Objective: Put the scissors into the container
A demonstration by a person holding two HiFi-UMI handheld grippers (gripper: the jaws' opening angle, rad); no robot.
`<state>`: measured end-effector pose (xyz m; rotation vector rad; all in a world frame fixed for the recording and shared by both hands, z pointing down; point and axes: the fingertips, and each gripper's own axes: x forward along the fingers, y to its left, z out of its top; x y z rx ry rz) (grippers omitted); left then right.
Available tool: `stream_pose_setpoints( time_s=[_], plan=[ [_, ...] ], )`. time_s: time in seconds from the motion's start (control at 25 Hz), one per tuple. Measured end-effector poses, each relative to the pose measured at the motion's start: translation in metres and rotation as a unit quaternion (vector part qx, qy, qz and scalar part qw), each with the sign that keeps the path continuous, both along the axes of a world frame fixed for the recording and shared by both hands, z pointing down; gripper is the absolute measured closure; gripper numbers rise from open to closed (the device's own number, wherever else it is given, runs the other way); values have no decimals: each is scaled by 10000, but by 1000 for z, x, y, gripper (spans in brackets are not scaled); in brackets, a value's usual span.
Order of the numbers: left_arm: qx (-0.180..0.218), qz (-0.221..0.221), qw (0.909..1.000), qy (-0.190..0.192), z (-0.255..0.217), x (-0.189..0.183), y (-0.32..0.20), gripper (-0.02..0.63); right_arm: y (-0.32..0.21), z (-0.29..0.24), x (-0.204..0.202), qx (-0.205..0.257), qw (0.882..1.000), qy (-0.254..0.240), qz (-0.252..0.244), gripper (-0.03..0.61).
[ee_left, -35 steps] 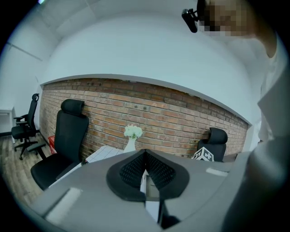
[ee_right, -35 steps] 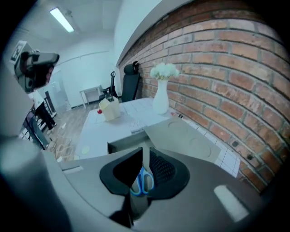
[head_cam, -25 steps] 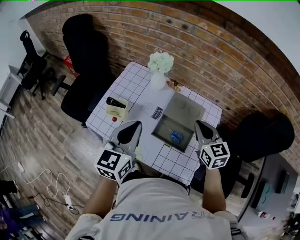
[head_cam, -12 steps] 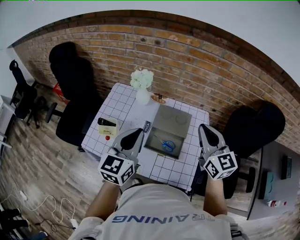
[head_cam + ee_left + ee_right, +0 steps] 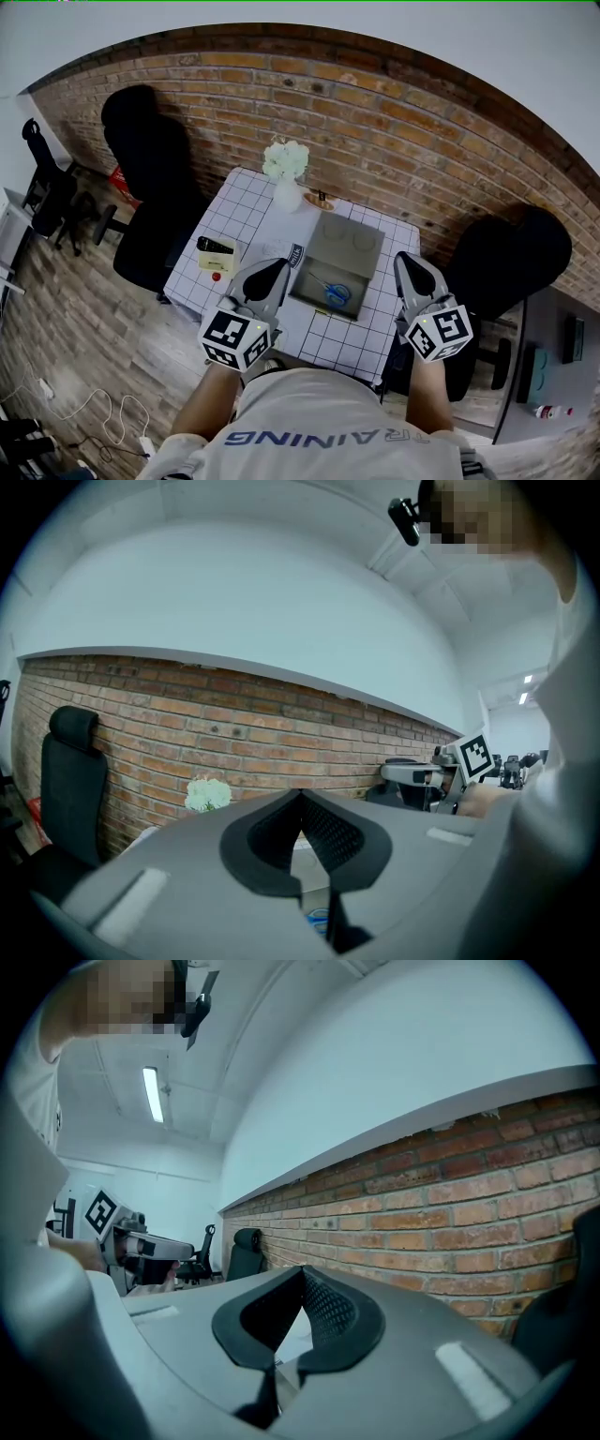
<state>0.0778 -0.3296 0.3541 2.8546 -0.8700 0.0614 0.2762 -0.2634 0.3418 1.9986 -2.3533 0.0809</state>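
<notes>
Blue-handled scissors (image 5: 334, 291) lie inside the grey container (image 5: 349, 246) on the checkered table (image 5: 246, 202), toward its near end. My left gripper (image 5: 267, 273) hovers above the table's near edge, left of the container, jaws shut with nothing between them. On the other side, my right gripper (image 5: 412, 267) is held at the container's right, also shut and empty. In the left gripper view the shut left gripper (image 5: 302, 795) points at the brick wall, with a bit of blue scissors (image 5: 319, 921) showing below. The right gripper view shows the right gripper (image 5: 302, 1271) shut.
A vase of white flowers (image 5: 286, 169) stands at the table's far edge. A yellow box with a black remote (image 5: 216, 249) sits at the left, a small red thing beside it. Black office chairs (image 5: 150, 178) flank the table; the brick wall (image 5: 394, 122) runs behind.
The view pulled back and steadied a second ago, making the table look smaller. Both grippers stay shut above the table's near edge; the scissors lie in the container throughout.
</notes>
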Motion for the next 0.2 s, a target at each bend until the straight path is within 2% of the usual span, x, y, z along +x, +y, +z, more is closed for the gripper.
stream_pose_setpoints(
  time_s=[0.2],
  plan=[
    [-19,-11,10000,15,-3,1,-1,614,-2,-1,1,12,10000,-4,-8,566]
  ],
)
